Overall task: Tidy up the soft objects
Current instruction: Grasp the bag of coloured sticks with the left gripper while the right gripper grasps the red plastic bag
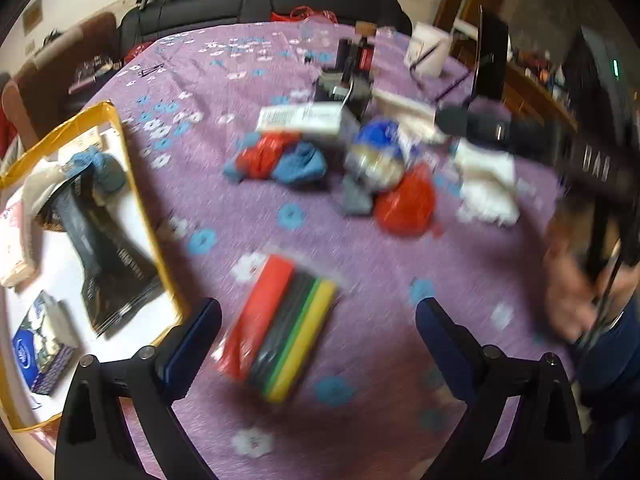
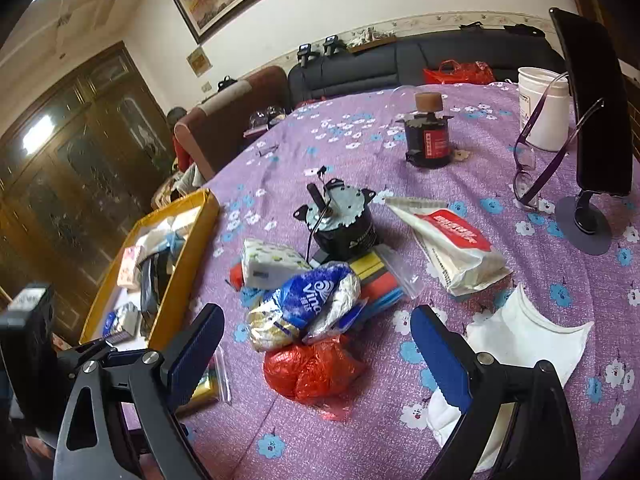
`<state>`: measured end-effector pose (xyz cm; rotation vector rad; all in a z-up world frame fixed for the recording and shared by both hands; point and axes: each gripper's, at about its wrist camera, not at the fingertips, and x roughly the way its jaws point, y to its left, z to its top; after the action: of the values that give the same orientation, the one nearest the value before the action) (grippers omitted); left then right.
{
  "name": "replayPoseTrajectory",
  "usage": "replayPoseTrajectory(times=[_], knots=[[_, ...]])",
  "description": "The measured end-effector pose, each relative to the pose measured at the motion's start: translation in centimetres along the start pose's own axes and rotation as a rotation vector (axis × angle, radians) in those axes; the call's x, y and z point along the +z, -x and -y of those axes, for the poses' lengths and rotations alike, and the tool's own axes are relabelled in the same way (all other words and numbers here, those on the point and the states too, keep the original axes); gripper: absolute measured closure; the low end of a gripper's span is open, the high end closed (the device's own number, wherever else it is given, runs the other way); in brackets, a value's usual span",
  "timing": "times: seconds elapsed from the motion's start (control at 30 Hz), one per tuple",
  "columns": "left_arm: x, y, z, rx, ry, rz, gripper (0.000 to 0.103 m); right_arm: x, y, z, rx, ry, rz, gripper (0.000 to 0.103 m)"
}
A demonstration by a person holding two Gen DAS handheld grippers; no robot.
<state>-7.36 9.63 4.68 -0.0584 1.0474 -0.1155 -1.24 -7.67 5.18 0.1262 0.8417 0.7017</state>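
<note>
My left gripper (image 1: 318,312) is open above a clear bag of red, green and yellow sponges (image 1: 280,328) on the purple flowered tablecloth. Left of it lies a yellow-rimmed tray (image 1: 116,120) with a black pouch (image 1: 104,256) and small tissue packs inside. My right gripper (image 2: 318,320) is open, its fingers on either side of a crumpled red plastic bag (image 2: 312,372). Just beyond lie a blue and silver tissue pack (image 2: 308,304), a white tissue pack (image 2: 268,262) and a white wet-wipe pouch (image 2: 456,244). White cloth (image 2: 524,340) lies at the right finger.
A black motor (image 2: 340,220), a dark bottle with a cork (image 2: 428,136), purple glasses (image 2: 532,160), a white cup (image 2: 544,108) and a phone on a stand (image 2: 592,120) stand on the far side. The other gripper and a hand (image 1: 572,284) show at right in the left view.
</note>
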Motion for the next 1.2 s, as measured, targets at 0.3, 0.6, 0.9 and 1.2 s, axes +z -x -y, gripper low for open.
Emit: replayPoseTrajectory(times=[0.3,0.6,0.9,1.2], knots=[[-1.0,-3.7,1.1,0.156,-0.100,-0.027,0.005,-1.2,-2.6,-1.2,-0.058,0.075,-0.114,0.006],[-1.2,-3.4,1.6,0.109,-0.042,0.088,0.060,-2.9,-5.6,-1.7,-0.105,0.134,-0.238,0.044],[-1.7,-3.1,2.1,0.101,-0.032,0.097,0.055,-2.7,-3.8,-2.6,-0.044,0.138,-0.191,0.046],[-2.3,-1.8,3.5,0.065,-0.042,0.179,0.065,-2.1,-1.5,-3.9,0.042,0.162,-0.066,0.045]])
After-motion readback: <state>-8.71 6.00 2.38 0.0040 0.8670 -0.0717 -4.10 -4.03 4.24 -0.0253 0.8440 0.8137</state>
